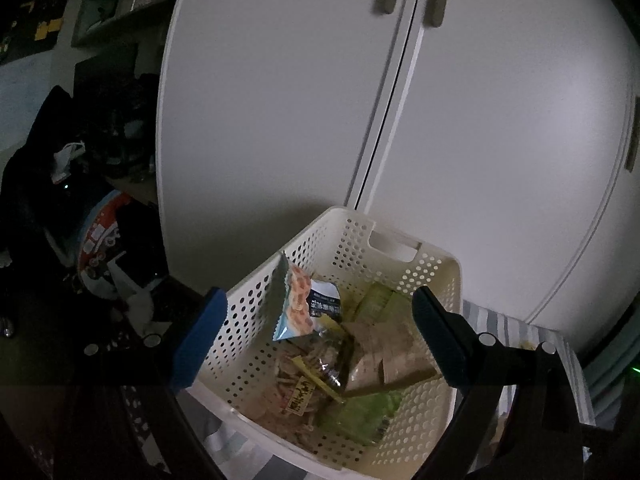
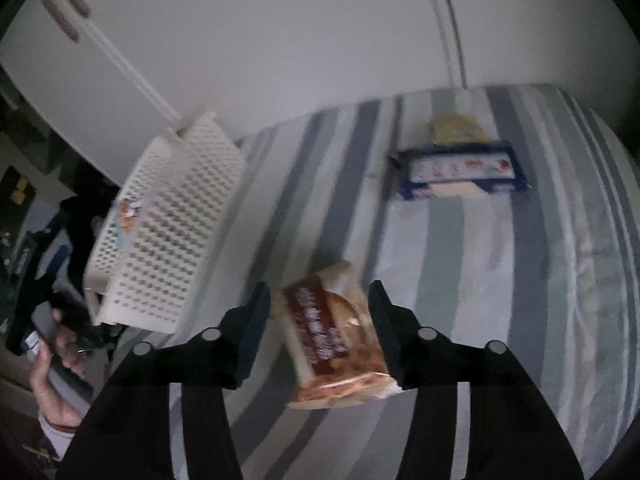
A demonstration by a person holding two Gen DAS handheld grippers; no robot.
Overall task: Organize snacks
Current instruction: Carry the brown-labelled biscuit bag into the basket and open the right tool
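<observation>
A white perforated basket (image 1: 434, 276) sits on the striped bed cover and holds several snack packets. A light blue cracker packet (image 1: 296, 304) leans upright against its left wall. My left gripper (image 1: 320, 334) hovers over the basket, open and holding nothing. In the right wrist view the same basket (image 2: 168, 232) stands at the left. My right gripper (image 2: 320, 326) is open around a red-brown snack packet (image 2: 332, 340) lying on the cover. The packet touches the right finger, with a small gap at the left finger. A blue packet (image 2: 460, 172) and a yellow packet (image 2: 456, 128) lie farther back.
White wardrobe doors (image 1: 460, 100) rise right behind the basket and the bed (image 2: 520, 280). Dark clutter, bags and clothing (image 1: 100, 240) fill the floor to the left. A hand (image 2: 52, 360) holds the left gripper's handle beside the basket.
</observation>
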